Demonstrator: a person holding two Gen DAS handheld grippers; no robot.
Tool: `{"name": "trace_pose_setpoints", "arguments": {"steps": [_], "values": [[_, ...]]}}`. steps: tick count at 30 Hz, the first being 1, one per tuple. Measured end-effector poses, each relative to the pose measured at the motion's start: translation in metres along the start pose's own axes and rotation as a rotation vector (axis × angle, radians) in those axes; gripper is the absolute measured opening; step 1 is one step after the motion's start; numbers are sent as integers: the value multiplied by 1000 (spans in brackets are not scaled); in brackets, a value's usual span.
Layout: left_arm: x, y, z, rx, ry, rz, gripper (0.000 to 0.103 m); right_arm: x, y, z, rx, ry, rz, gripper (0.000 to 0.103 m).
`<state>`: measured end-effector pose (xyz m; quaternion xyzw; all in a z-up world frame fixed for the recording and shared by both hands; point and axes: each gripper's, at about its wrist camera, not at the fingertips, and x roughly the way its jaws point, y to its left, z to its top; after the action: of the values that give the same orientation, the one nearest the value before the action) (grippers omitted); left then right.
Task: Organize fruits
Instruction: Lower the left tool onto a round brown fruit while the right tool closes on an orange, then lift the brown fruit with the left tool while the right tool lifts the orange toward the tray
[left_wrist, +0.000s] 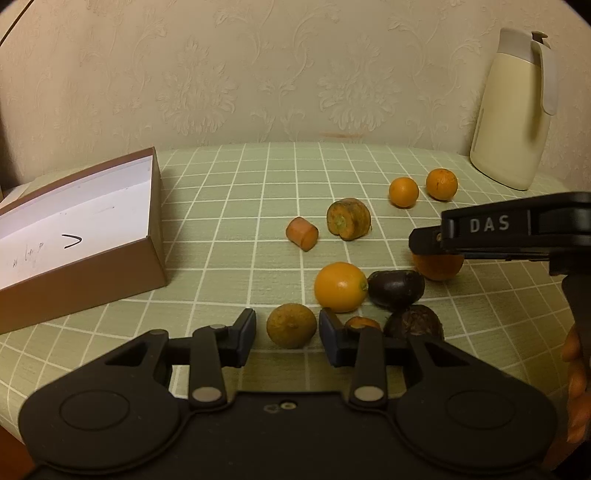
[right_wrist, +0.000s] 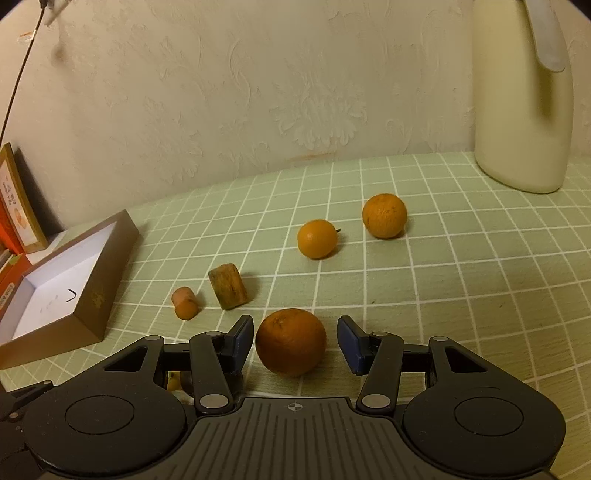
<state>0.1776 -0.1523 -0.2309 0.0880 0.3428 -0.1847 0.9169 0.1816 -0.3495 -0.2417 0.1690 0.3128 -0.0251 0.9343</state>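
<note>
In the left wrist view my left gripper (left_wrist: 288, 334) is low over the green checked cloth, its jaws on either side of a small dull green-orange fruit (left_wrist: 291, 325). A sliver of cloth shows beside the left pad, so it is open. My right gripper (left_wrist: 441, 240) reaches in from the right over an orange (left_wrist: 437, 267). In the right wrist view that orange (right_wrist: 291, 341) sits on the cloth between the fingers of my right gripper (right_wrist: 295, 341). The left pad is at its skin, the right pad stands a little off it, so it is open.
A bright orange fruit (left_wrist: 341, 286), two dark round fruits (left_wrist: 395, 288), two carrot pieces (left_wrist: 302, 233) and two small oranges (left_wrist: 403, 191) lie around. An open brown box (left_wrist: 92, 277) stands at the left. A cream jug (left_wrist: 513, 110) is at the back right. A hand (left_wrist: 574, 387) holds the right gripper.
</note>
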Motion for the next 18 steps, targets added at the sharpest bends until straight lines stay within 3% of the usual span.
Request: {"name": "trace_pose_setpoints", "arguments": {"steps": [3, 6, 18], "values": [[0, 1, -1, -11, -5, -1, 27, 3, 0, -1, 4, 6, 7, 43], [-2, 0, -3, -15, -12, -4, 19, 3, 3, -1, -5, 2, 0, 43], [-10, -1, -7, -25, -37, -10, 18, -5, 4, -7, -3, -15, -15, 42]]}}
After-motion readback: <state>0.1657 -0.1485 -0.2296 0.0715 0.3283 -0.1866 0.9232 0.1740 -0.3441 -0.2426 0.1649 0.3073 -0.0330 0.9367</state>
